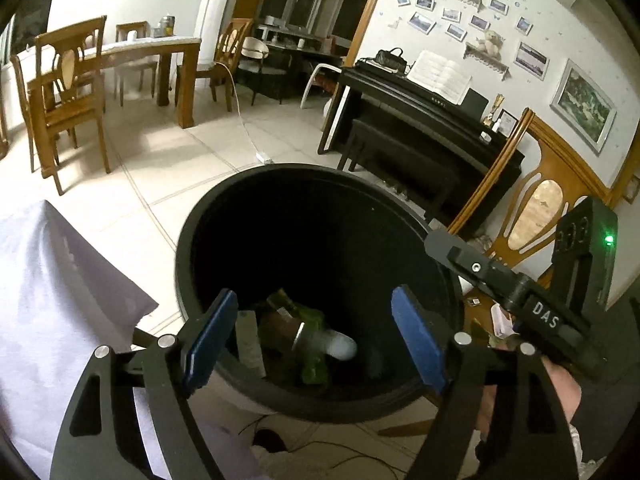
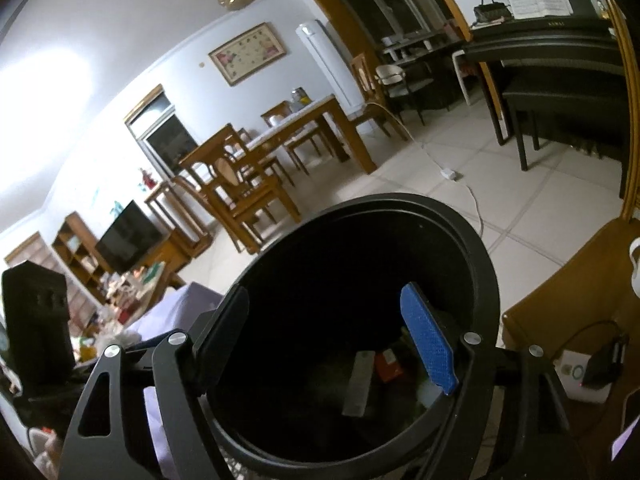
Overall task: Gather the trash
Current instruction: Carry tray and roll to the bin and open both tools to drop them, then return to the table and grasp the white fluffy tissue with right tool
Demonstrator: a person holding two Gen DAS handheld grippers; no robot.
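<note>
Drop step, likely finished: left tongs and right tongs stood spread, empty, over bin; litter inside. Next: fetch more.

Trash lies in the bin, beside the cloth.

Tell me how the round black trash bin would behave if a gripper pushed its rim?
The round black trash bin looks like thin plastic with little trash inside, so probably light. It might slide on the smooth tiled floor, or tip if pushed high.
</note>
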